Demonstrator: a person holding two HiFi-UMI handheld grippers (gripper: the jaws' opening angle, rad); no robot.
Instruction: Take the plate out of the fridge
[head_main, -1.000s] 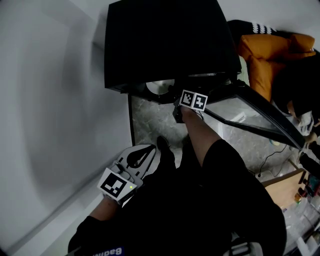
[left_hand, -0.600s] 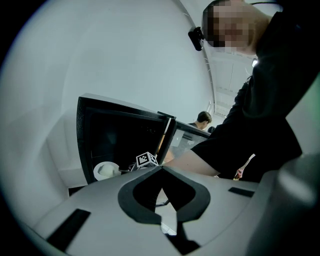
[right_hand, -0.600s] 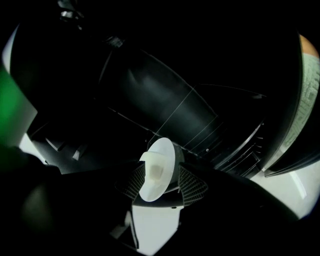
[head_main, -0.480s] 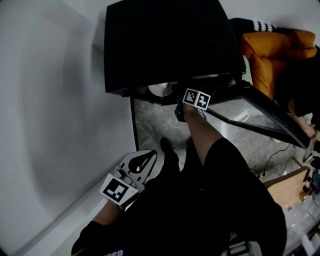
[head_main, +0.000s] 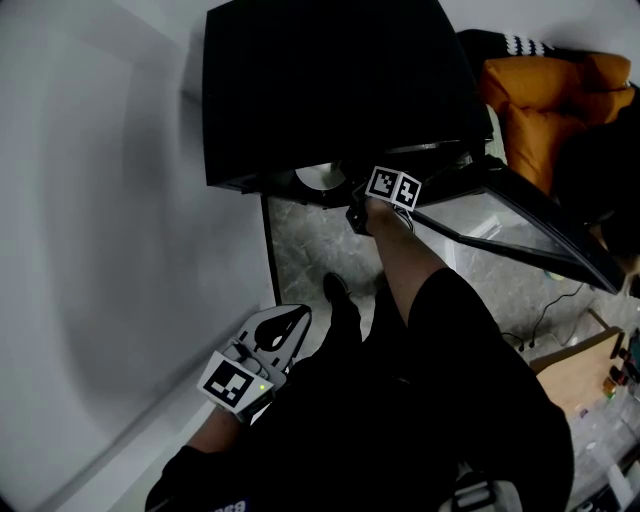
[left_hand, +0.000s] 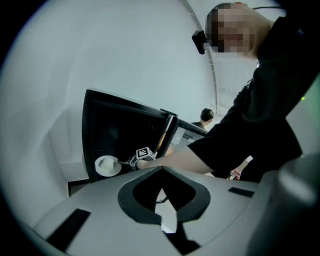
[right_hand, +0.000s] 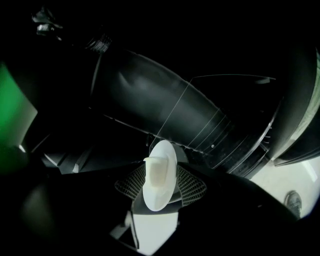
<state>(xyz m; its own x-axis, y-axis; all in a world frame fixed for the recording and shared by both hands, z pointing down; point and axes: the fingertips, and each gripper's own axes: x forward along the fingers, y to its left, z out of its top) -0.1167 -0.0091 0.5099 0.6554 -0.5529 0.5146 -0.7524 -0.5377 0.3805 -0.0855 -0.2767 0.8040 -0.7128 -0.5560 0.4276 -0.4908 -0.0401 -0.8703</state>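
A black fridge (head_main: 330, 80) stands against the wall with its glass door (head_main: 520, 235) swung open to the right. A small white plate (head_main: 322, 177) shows at the fridge's mouth, and my right gripper (head_main: 348, 192) is shut on its rim. In the right gripper view the plate (right_hand: 167, 192) stands edge-on between the mesh pads (right_hand: 192, 186) and carries a pale block (right_hand: 155, 172). From the left gripper view, the plate (left_hand: 108, 165) sits just outside the dark interior, held by the right gripper (left_hand: 129, 162). My left gripper (head_main: 290, 322) hangs low by the wall, shut on nothing.
A white wall (head_main: 100, 250) runs down the left. Grey marbled floor (head_main: 310, 250) lies before the fridge, with my shoe (head_main: 335, 295) on it. An orange bag (head_main: 545, 110) lies at the top right, a wooden surface (head_main: 575, 365) at the lower right. Another person (left_hand: 205, 117) stands behind the door.
Little has changed. My right gripper stays shut on the plate at the fridge's mouth and has shifted slightly. My left gripper has drifted a little lower.
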